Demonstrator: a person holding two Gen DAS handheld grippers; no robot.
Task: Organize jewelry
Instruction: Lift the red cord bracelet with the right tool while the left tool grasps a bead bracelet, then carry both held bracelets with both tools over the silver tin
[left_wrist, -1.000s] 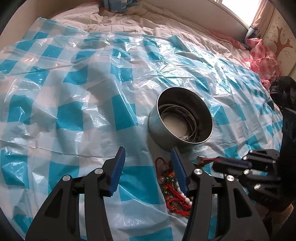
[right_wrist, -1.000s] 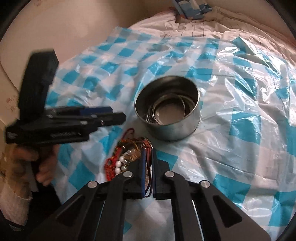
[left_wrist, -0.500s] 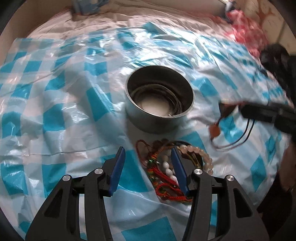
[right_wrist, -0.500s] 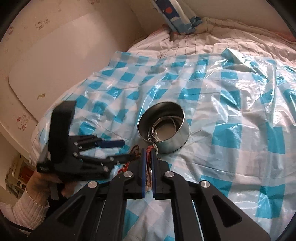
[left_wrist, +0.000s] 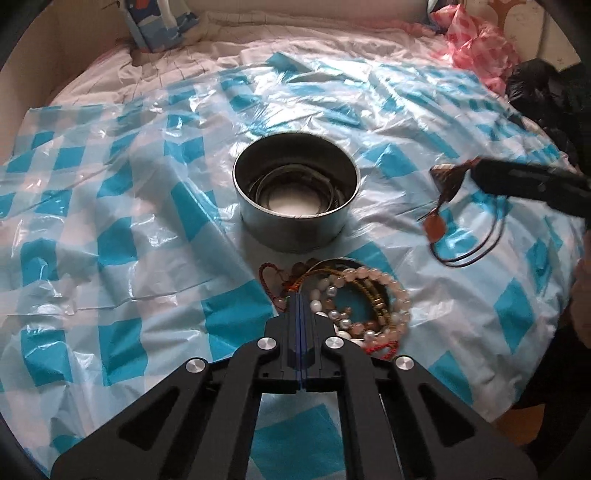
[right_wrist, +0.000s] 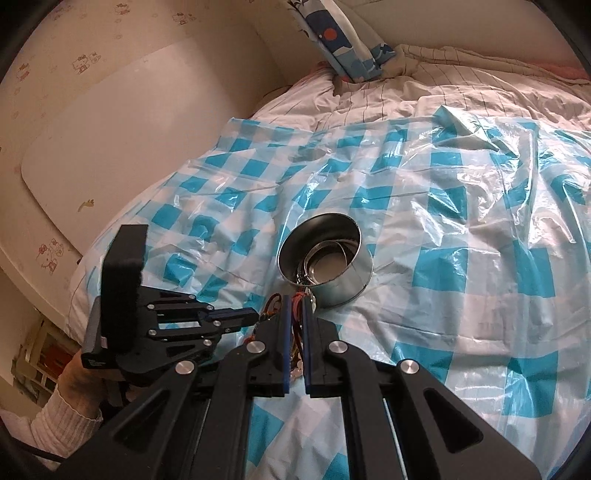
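Your right gripper (left_wrist: 474, 171) pinches a corded pendant necklace (left_wrist: 436, 225) beside the steel tin (left_wrist: 295, 229); your left gripper (left_wrist: 300, 299) is closed, empty, over the bracelets (left_wrist: 373, 295).

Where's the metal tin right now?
In the left wrist view the metal tin sits mid-frame on the checkered plastic sheet, just beyond the jewelry pile, bangles inside.

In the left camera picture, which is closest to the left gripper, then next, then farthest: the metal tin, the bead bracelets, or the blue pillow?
1. Bead bracelets, right at the left gripper tips.
2. Metal tin, just beyond, mid-bed.
3. Blue pillow, far back, upper left.
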